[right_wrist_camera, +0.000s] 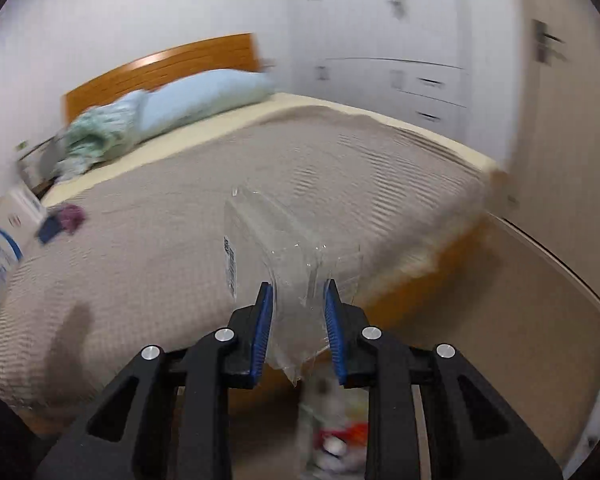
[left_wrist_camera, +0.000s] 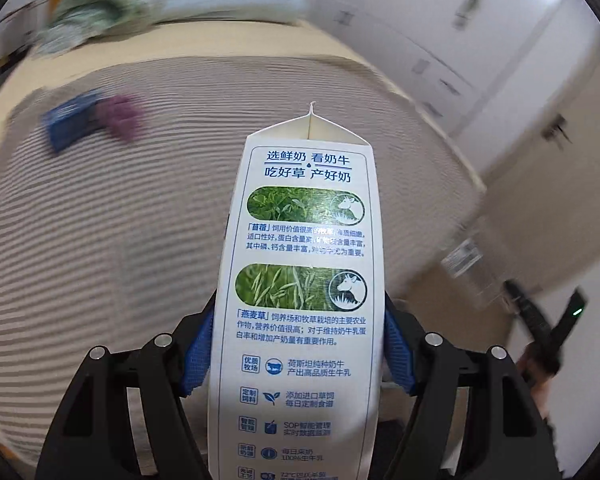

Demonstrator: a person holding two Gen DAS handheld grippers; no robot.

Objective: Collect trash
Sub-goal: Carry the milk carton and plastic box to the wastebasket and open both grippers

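Milk carton (left_wrist_camera: 304, 280) up in the air, clamped between the blue pads of the left gripper (left_wrist_camera: 298, 350), gable top pointing away over the striped bedspread (left_wrist_camera: 140, 220). Over on the right, the right gripper (right_wrist_camera: 298, 328) pinches a clear plastic clamshell container (right_wrist_camera: 288, 248), held above the bed's edge. Back on the bedspread, a blue packet (left_wrist_camera: 74, 124) lies touching a purple scrap (left_wrist_camera: 122, 118); blurred, so hard to say what either is. Pale blue pillow (right_wrist_camera: 204, 96) at the wooden headboard (right_wrist_camera: 172, 68). Below the right gripper, possibly a bin of mixed rubbish (right_wrist_camera: 334, 436).
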